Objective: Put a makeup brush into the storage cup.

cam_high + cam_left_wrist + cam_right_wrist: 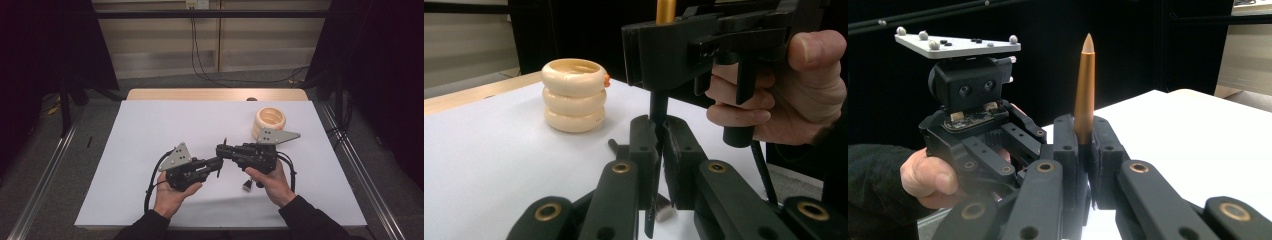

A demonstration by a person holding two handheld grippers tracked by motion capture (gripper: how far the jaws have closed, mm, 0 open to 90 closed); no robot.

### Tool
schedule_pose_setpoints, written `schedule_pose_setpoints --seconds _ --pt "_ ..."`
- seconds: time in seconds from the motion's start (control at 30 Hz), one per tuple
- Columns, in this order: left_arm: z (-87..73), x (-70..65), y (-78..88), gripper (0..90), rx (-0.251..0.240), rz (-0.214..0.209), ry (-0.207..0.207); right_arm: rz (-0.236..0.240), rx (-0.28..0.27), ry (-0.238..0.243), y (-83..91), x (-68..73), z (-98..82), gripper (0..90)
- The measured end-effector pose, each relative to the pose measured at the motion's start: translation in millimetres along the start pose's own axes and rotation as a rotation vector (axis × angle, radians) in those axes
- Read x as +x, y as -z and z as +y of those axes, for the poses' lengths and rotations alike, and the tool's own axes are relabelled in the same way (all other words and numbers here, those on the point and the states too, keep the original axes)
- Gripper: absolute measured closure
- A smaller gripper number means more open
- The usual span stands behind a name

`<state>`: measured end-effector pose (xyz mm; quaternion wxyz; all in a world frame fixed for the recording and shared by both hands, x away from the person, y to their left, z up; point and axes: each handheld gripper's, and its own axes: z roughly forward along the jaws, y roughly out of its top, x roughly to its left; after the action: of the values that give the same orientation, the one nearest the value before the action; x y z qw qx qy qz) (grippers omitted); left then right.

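A slim pen-like rod stands upright between both grippers, its gold pointed upper part point(1084, 75) over a thin black lower stem point(658, 107). In the right gripper view my right gripper point(1083, 132) is shut on the gold part. The left gripper point(659, 132) is shut on the black stem just below it. From above, the two grippers meet tip to tip at the table's middle, left gripper point(218, 167) under right gripper point(220, 150), with the rod's tip point(225, 142) poking up.
A stack of three cream rings point(269, 122) stands at the back right of the white table top point(150, 130), behind the right gripper. A small dark and silvery piece point(247, 186) lies on the table near the right hand.
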<state>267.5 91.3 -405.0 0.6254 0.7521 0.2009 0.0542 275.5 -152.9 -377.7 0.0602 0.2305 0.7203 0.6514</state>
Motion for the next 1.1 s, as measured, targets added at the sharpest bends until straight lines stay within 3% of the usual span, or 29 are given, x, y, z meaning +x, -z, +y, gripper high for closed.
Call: schedule_pose_setpoints --seconds 0.27,0.37,0.47,0.5,0.7,0.83,0.87,0.93,1.03,1.07,1.1 --pt "-3.6 2.2 -1.1 76.9 0.001 0.022 0.003 -0.01 -0.004 0.002 0.7 -0.3 0.4 84.0" --pt "-3.6 3.1 -1.8 66.4 0.017 0.033 -0.008 -0.018 -0.004 0.007 1.4 -0.2 0.7 84.0" --pt "-3.5 3.6 -1.2 57.9 0.038 0.074 -0.007 -0.017 -0.007 0.01 1.3 -0.5 0.7 84.0" --pt "-3.5 4.2 -1.1 53.9 0.035 0.065 -0.004 -0.021 -0.006 0.013 1.1 -0.2 0.5 84.0" --pt "-2.5 6.6 0.3 33.1 0.039 0.113 -0.016 -0.024 -0.007 0.024 1.6 0.0 0.8 84.0" --pt "-1.4 6.2 2.1 11.8 0.024 0.207 -0.029 -0.028 -0.008 0.027 2.6 -0.7 1.2 84.0" --pt "-1.6 6.9 2.5 10.8 0.013 0.186 -0.016 -0.03 -0.008 0.03 2.8 -0.5 1.3 84.0" --pt "-0.5 6.5 4.7 7.2 0.023 0.213 -0.02 -0.034 -0.006 0.035 3.4 -0.4 1.5 84.0" --pt "-0.9 6.8 5.1 3.9 0.002 0.192 -0.019 -0.033 -0.004 0.037 4.2 -1.0 1.5 84.0" --pt "-0.3 6.2 5.9 2.5 0.003 0.209 -0.02 -0.03 -0.005 0.037 4.6 -1.6 1.4 84.0" --pt "-0.8 7.0 6.3 2.0 -0.009 0.192 -0.023 -0.036 -0.005 0.036 5.0 -2.2 1.6 83.9"
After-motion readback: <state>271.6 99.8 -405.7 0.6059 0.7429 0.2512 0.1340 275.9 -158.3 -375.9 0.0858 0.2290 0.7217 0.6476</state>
